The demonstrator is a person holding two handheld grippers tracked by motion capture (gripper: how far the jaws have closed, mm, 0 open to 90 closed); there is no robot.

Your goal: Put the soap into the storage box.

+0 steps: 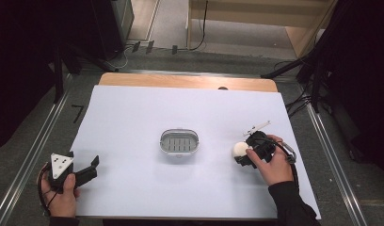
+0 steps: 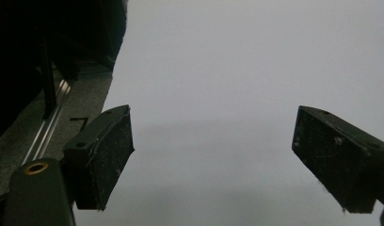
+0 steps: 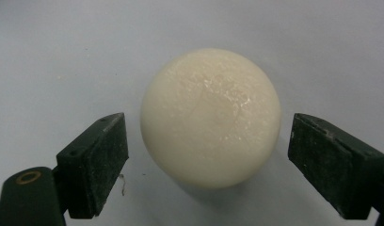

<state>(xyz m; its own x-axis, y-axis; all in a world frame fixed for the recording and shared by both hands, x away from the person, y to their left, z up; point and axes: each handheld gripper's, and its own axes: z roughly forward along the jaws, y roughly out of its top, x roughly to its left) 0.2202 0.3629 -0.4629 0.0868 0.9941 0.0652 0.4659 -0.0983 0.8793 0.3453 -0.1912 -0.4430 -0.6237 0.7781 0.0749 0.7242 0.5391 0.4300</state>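
We set our right claw (image 3: 206,160) spread around the round cream soap bar (image 3: 210,117), not yet pinching; left claw (image 2: 213,160) rests spread.

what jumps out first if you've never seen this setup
The cream soap bar stands out: round and glossy, it lies on the white sheet between the right gripper's open jaws, with a gap on each side. At the middle of the sheet sits a small oval soap dish with a slotted floor. The left gripper is open over bare sheet at the near left corner.
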